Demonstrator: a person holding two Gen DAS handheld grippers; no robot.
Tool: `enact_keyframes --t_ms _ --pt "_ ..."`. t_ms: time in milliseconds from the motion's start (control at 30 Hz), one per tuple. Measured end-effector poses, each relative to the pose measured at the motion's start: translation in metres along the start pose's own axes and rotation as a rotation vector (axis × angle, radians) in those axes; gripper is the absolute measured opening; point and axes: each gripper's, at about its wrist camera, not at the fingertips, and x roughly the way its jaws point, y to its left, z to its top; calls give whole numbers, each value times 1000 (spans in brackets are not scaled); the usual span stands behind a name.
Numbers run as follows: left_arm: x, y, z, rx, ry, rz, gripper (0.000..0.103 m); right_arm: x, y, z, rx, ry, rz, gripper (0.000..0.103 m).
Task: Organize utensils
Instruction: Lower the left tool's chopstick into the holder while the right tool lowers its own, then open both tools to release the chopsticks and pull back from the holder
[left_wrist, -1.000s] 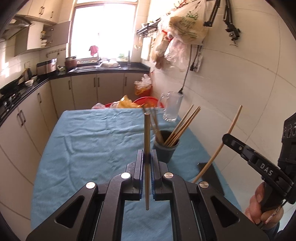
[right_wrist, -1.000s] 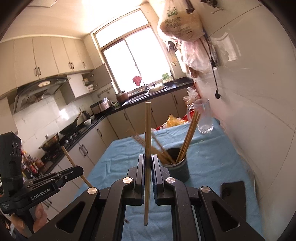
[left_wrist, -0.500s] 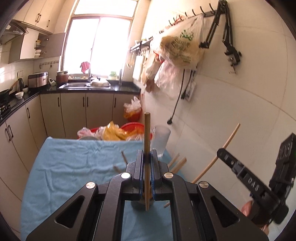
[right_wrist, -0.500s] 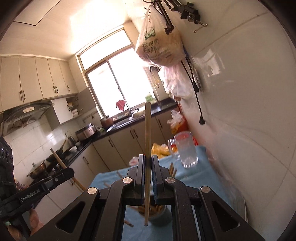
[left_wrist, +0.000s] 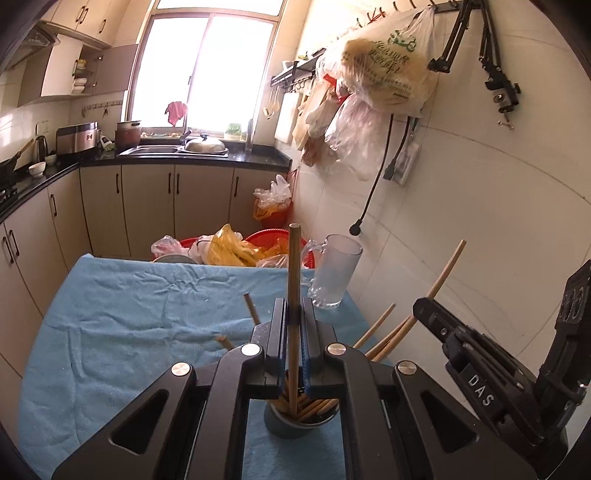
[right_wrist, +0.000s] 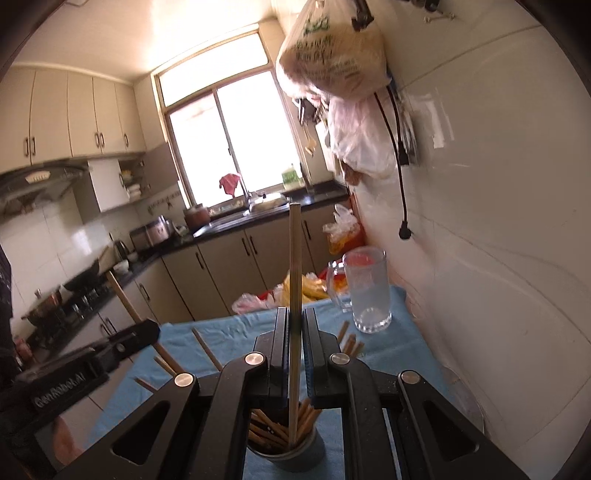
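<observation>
My left gripper (left_wrist: 294, 314) is shut on an upright wooden chopstick (left_wrist: 294, 266); its lower end reaches into the dark grey holder cup (left_wrist: 299, 424), which holds several chopsticks. My right gripper (right_wrist: 294, 321) is shut on another upright chopstick (right_wrist: 294, 258), its lower end inside the same cup (right_wrist: 291, 454). Both grippers hover directly above the cup. The right gripper shows at the right of the left wrist view (left_wrist: 480, 373), the left gripper at the left of the right wrist view (right_wrist: 85, 369).
The cup stands on a blue cloth (left_wrist: 129, 314) over the table. A glass mug (left_wrist: 334, 275) stands at the back right near the tiled wall. Red basins with plastic bags (left_wrist: 236, 247) sit behind the table. Bags hang on the wall (left_wrist: 384, 70).
Both grippers have moved in over the cup and lowered their chopsticks, whose lower ends now sit inside it. The cup has slid from ahead of the fingers to beneath them.
</observation>
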Motion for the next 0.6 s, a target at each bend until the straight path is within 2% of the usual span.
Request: enact_keyframes --t_ms 133,200,267,300,400,467,533,600 --pt "-1 5 -4 -6 7 -3 7 5 -4 -7 8 22 -6 9" --pt "-4 6 -4 -9 9 -7 14 3 -5 -7 15 31 2 12" --pt "-11 8 -3 -17 -6 -3 40 -2 -5 -5 17 22 -3 20" --pt "-15 9 -3 -21 -20 -1 42 -7 -5 -3 16 10 -6 25" --pt "-30 9 -1 -25 -42 -3 42 -23 -3 1 20 -22 -8 26" --pt "-41 11 0 -37 -61 -1 47 -35 -3 2 28 -38 -11 34" --pt "-58 14 -2 -43 -99 17 53 -52 -5 2 43 -62 -20 52" --pt "-75 16 -8 -46 -132 43 62 -69 -7 1 54 -88 -43 62"
